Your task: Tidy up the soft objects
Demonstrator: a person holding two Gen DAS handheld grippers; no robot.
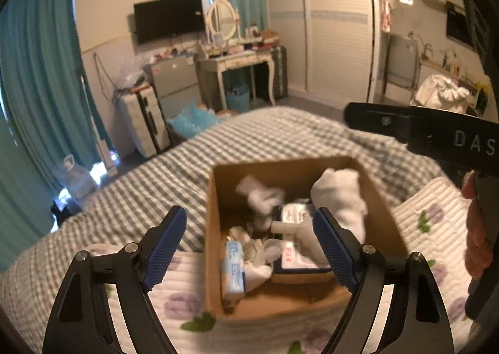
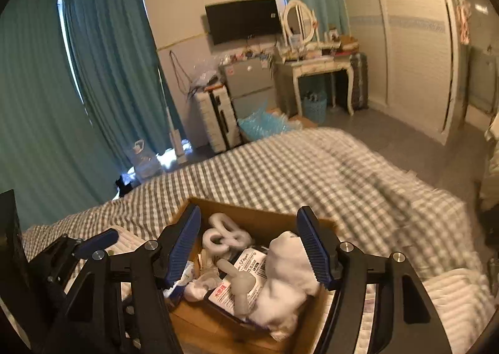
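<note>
Blue-padded fingers (image 1: 330, 248) of both grippers angle down over the cardboard box (image 1: 215, 229), spread, holding nothing.

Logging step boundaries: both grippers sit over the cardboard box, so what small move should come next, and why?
Probably draw the right gripper back from the cardboard box: its fingers stand open, gripping nothing, with the white soft bundle lying loose inside the box below them.

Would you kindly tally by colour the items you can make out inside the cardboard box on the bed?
White: 3, namely a large white cloth bundle, a white looped ring-shaped piece and small white socks.
Light blue: 1, a light blue wrapped packet.
Dark-edged labelled: 1, a flat printed pack.
Grey: 1, a grey hand-shaped figure.
Total: 6 inside the brown cardboard box; blur hides others.
</note>
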